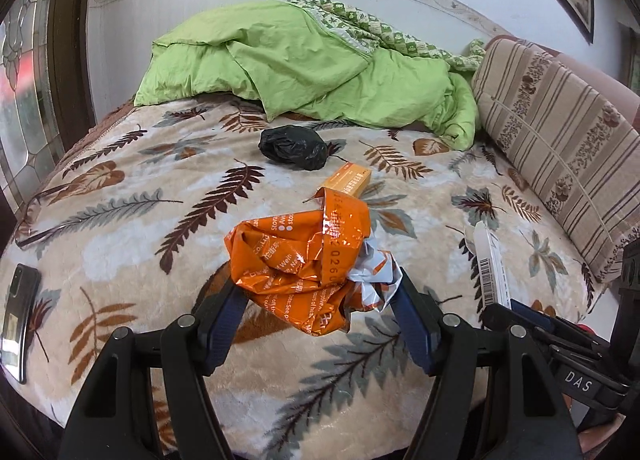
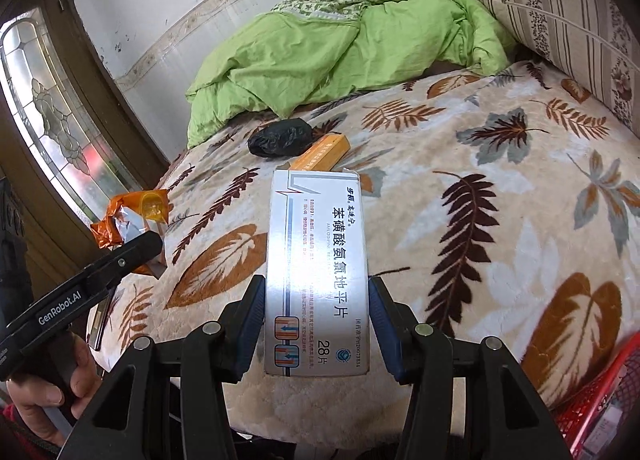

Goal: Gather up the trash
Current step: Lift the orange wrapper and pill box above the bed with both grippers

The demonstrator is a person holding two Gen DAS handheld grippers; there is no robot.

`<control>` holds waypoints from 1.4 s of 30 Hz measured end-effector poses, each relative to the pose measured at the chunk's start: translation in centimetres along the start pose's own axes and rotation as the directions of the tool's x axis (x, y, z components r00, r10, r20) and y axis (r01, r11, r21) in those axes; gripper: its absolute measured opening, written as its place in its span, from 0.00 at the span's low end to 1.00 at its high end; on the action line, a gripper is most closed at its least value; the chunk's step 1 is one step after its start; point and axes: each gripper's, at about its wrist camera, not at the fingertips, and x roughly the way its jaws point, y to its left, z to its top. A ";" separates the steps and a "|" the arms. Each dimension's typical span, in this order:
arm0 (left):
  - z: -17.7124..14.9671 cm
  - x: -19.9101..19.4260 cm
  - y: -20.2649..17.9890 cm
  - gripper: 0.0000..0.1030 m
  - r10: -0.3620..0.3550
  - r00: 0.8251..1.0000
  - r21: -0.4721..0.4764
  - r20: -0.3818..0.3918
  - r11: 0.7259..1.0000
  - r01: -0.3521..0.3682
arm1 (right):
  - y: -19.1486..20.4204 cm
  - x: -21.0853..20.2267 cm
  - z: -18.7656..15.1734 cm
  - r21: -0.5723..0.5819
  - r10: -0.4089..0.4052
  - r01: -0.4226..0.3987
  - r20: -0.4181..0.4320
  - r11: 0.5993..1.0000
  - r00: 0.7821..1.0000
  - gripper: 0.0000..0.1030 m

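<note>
Left gripper: your left gripper (image 1: 318,292) is clamped on the crumpled orange wrapper (image 1: 304,260), blue pads pressed into it on both sides, jaws fairly wide around the wad. The wrapper hangs above the bed, clear of the blanket.

Right gripper: your right gripper (image 2: 316,324) holds the white medicine box (image 2: 318,272) flat across its width, pads tight on both long edges, printed face up. Jaws stand narrower than the left pair. The box sticks out forward over the near part of the bed.

Grippers together: side by side at the near edge of the bed; in the left wrist view the white box shows edge-on just right of the wrapper.

Your hand: your left hand (image 2: 48,384) grips the handle of the left tool, low at the near edge of the bed.

Bed: leaf-print blanket (image 1: 160,220) covers the whole top.

Left on the bed: a black plastic bag (image 1: 295,147), balled up, sits about mid-bed toward the far edge. An orange carton (image 1: 348,179) lies just beside it on the near side; touching or not, cannot tell.

Far edge: green duvet (image 1: 304,68) heaped against the wall.

Right edge: striped cushion (image 1: 560,140) propped along it.

Left near corner: a dark phone (image 1: 18,312) lies flat on the blanket.

Right near corner: red mesh basket (image 2: 600,400), off the bed edge, partly in view.
</note>
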 end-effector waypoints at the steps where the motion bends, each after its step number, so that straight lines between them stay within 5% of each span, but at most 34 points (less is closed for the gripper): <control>1: -0.1 -0.1 0.0 0.67 -0.003 1.000 0.000 0.000 1.000 0.003 | -0.1 -0.2 -0.1 0.003 -0.001 0.001 0.004 1.000 1.000 0.53; 42: -0.9 0.2 -0.7 0.67 -0.063 0.998 0.004 -0.007 0.998 0.063 | 0.1 -1.6 0.1 0.017 0.019 -0.020 0.018 1.000 1.000 0.53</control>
